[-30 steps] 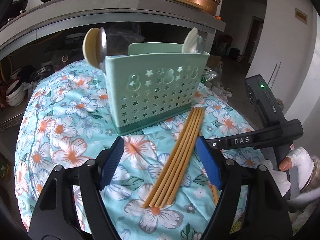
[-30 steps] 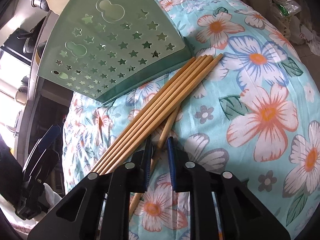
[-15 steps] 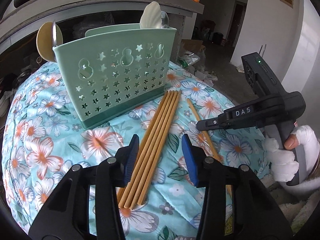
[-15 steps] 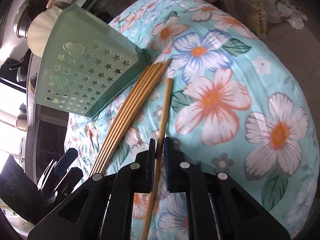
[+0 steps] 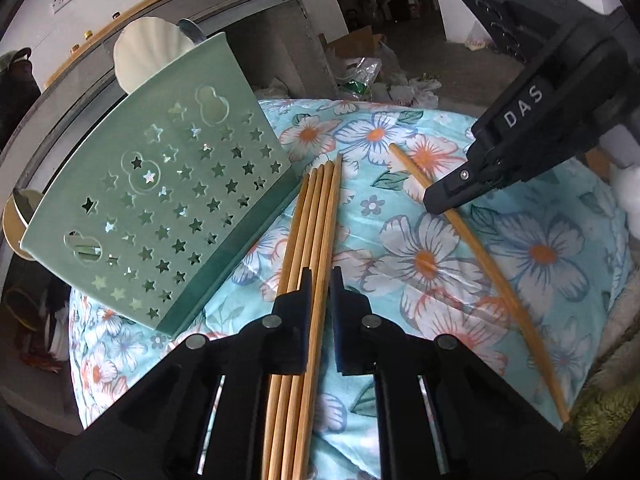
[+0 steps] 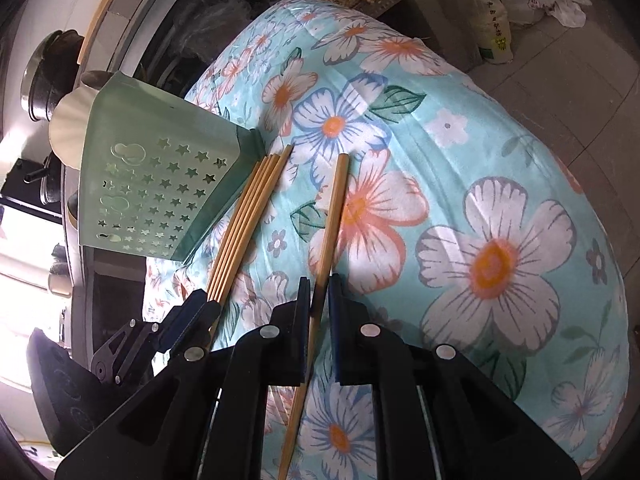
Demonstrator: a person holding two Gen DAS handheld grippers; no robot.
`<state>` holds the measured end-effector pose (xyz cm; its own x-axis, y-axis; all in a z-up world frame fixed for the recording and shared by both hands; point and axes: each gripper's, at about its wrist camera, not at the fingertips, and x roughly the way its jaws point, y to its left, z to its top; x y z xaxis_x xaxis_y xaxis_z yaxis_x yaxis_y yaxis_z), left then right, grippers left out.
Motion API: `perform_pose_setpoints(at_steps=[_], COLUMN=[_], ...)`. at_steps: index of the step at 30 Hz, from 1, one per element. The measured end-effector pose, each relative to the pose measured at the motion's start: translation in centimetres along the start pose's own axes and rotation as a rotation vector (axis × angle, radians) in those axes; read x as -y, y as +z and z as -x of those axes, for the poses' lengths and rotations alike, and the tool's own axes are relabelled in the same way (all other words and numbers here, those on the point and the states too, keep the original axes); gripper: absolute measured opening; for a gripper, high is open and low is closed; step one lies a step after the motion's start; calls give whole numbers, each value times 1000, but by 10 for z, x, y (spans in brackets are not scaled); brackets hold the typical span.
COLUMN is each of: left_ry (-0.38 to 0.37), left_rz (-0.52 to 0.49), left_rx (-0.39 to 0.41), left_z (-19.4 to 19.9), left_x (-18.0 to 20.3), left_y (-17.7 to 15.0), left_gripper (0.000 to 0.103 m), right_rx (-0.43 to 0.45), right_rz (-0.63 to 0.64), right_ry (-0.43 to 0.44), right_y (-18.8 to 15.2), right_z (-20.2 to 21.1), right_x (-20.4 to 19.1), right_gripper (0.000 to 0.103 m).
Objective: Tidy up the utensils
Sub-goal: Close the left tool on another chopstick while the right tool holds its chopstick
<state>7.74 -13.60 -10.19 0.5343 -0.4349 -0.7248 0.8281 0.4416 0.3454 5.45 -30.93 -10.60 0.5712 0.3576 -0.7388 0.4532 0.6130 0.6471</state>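
Note:
A green perforated utensil holder (image 5: 172,204) (image 6: 156,192) stands on a floral cloth, with pale spoons (image 5: 146,50) sticking out of it. A bundle of several wooden chopsticks (image 5: 316,216) (image 6: 248,208) lies beside its base. My left gripper (image 5: 320,280) is shut on one chopstick at the right edge of that bundle. A single chopstick (image 5: 480,256) (image 6: 332,216) lies apart to the right. My right gripper (image 6: 319,288) is shut on it, also seen in the left wrist view (image 5: 444,200).
The floral cloth (image 6: 480,200) covers a rounded table that drops off at the right to a tiled floor (image 6: 592,80) with plastic bags (image 6: 492,20). A grey counter (image 5: 200,12) with pots stands behind the holder.
My left gripper has moved down onto the bundle and closed on a chopstick. My right gripper keeps its hold on the single chopstick, which now lies further from the bundle.

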Motion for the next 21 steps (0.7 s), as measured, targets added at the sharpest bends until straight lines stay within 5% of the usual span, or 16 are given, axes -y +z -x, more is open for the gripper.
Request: perform_pose_setpoints(at_steps=[13,21], left_ry=[30,-67], left_rz=[-95,-17], left_rx=[-17,-52], left_z=[-12,-5], left_x=[11,2], left_y=[6,2], left_gripper=[5,5], right_rx=[15,19], right_rz=[-12,-7], right_ry=[50,45], right_y=[0,-1], right_z=[0,-1], right_x=[8,7], right_gripper=[9,9])
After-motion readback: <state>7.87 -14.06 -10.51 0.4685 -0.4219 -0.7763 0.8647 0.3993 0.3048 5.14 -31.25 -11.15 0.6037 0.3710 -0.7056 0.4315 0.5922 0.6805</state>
